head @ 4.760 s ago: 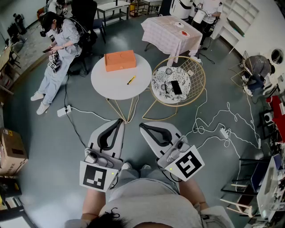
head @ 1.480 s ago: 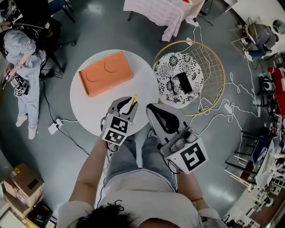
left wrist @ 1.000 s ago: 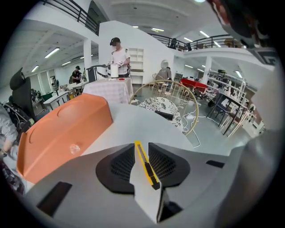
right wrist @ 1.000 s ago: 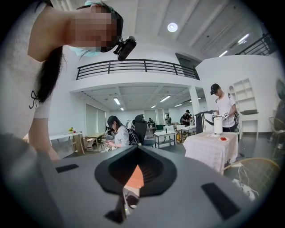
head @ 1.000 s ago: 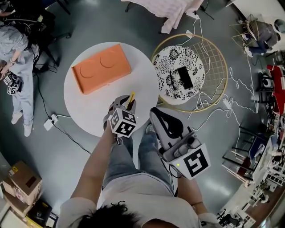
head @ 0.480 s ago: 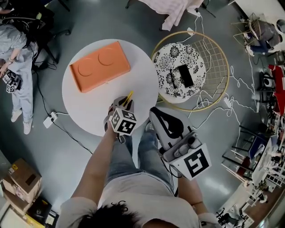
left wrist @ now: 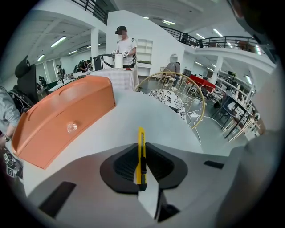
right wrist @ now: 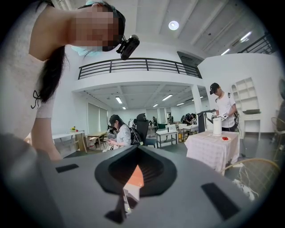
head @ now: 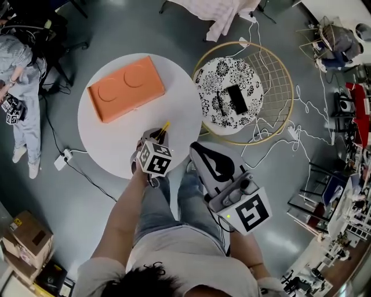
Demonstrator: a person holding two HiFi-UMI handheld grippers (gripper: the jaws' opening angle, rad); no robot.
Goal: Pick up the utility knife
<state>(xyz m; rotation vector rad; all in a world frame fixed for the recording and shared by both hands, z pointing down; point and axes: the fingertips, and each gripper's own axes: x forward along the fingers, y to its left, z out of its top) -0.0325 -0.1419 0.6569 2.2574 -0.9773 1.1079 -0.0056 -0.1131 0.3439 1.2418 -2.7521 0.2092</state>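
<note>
The left hand-held gripper (head: 156,138) is clamped on the yellow knife (left wrist: 141,153) at the desk's (head: 113,148) near edge, blade-length pointing straight out between its jaws, while the right hand-held gripper (head: 200,154) hangs closed and empty beside it.

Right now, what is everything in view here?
Knife: 1, yellow, in the left tool over the table.
Box: 1, orange, on the table.
Table: 1, white, round, centre.
Wire stand: 1, gold, right of the table.
Cushion: 1, floral, in the stand.
Phone: 1, black, on the cushion.
Cloth: 1, pink, top.
Seated person: 1, grey, far left.
Left tool: 1, grey, shut on the knife.
Right tool: 1, grey, shut, empty.
</note>
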